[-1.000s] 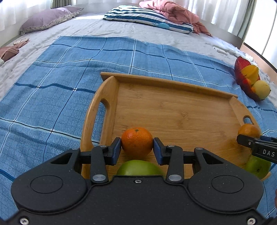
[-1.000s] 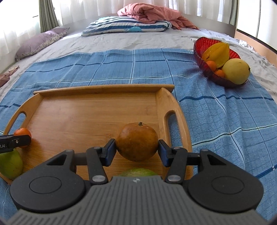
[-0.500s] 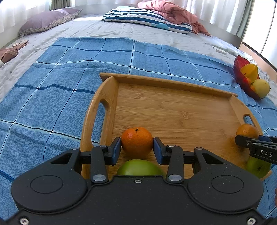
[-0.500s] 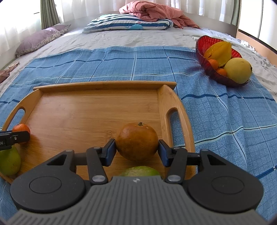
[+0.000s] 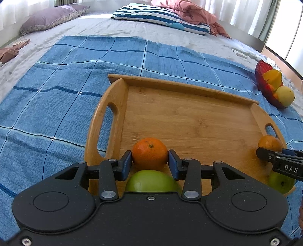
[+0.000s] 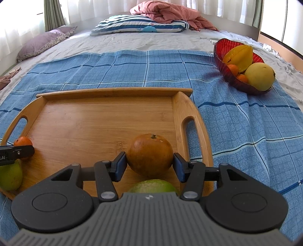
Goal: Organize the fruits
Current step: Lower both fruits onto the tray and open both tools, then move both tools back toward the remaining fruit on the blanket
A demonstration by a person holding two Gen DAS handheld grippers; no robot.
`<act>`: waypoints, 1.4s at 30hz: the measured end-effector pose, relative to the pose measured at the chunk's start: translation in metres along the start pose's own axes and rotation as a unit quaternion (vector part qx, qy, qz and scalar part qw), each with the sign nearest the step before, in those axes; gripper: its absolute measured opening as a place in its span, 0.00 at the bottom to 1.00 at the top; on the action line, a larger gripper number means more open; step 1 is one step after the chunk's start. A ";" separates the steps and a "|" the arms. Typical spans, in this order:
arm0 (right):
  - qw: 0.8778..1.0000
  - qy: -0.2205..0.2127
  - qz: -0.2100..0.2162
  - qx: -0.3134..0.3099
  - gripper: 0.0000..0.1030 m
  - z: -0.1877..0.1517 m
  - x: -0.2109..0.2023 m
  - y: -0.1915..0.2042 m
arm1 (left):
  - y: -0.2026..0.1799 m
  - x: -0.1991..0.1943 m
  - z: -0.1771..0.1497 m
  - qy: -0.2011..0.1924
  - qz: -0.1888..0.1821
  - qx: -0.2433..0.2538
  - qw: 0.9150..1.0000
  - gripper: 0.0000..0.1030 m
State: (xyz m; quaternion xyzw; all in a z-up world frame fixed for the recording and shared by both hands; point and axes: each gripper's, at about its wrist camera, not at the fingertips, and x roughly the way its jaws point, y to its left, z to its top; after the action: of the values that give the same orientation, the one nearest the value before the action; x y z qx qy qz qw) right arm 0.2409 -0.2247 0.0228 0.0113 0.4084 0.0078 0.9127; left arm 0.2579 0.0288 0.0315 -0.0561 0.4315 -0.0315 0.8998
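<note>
A wooden tray (image 5: 189, 117) lies on a blue checked cloth. My left gripper (image 5: 149, 160) is shut on a bright orange mandarin (image 5: 149, 153) that rests near the tray's front left corner, with a green apple (image 5: 151, 180) just below it. My right gripper (image 6: 149, 164) straddles a brownish orange fruit (image 6: 149, 154) sitting on the tray (image 6: 94, 117) by its right handle. Its jaws are opening and the pads stand barely off the fruit. A green fruit (image 6: 153, 185) lies under that gripper.
A red bowl (image 6: 221, 56) with a starfruit, a yellow round fruit and small oranges sits on the cloth to the right. Another green fruit (image 6: 9, 176) lies at the tray's left front corner. Pillows and a pink blanket (image 6: 166, 13) lie at the far end of the bed.
The right gripper's pads have eased slightly apart around the brownish fruit. The left gripper and its mandarin are as before.
</note>
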 end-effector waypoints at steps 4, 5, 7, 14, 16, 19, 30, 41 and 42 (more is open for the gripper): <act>1.000 -0.003 0.000 -0.003 0.62 -0.002 0.000 0.000 | -0.002 -0.001 0.000 -0.001 0.005 0.006 1.000 0.38; 1.000 -0.005 0.000 -0.003 0.68 -0.002 -0.001 -0.001 | -0.002 -0.001 0.000 -0.002 0.007 0.007 1.000 0.41; 1.000 -0.010 0.001 -0.002 0.70 -0.002 -0.004 -0.001 | -0.003 -0.002 -0.001 -0.003 0.011 0.010 1.000 0.54; 1.000 -0.026 0.005 0.004 0.87 -0.003 -0.015 -0.003 | -0.004 -0.016 -0.003 -0.027 0.008 0.015 0.999 0.85; 0.999 -0.033 0.005 0.007 0.88 -0.004 -0.018 -0.005 | -0.005 -0.023 -0.004 -0.037 0.010 0.019 0.999 0.89; 0.999 -0.044 0.002 0.007 0.91 -0.006 -0.025 -0.007 | -0.006 -0.033 -0.007 -0.048 0.003 0.026 0.999 0.96; 0.993 -0.114 -0.007 -0.019 1.00 -0.032 -0.068 -0.010 | -0.016 -0.074 -0.040 -0.078 -0.029 0.050 0.995 0.99; 0.983 -0.179 -0.025 -0.027 1.00 -0.079 -0.103 -0.014 | -0.027 -0.104 -0.085 -0.101 -0.053 0.069 0.991 1.00; 0.982 -0.184 -0.027 -0.028 1.00 -0.086 -0.105 -0.014 | -0.028 -0.105 -0.089 -0.101 -0.054 0.070 0.991 1.00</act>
State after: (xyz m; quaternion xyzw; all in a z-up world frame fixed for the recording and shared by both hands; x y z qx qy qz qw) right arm 0.1075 -0.2397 0.0434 -0.0240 0.2330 -0.0079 0.9722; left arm 0.1228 0.0058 0.0609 -0.0195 0.3312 -0.1044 0.9376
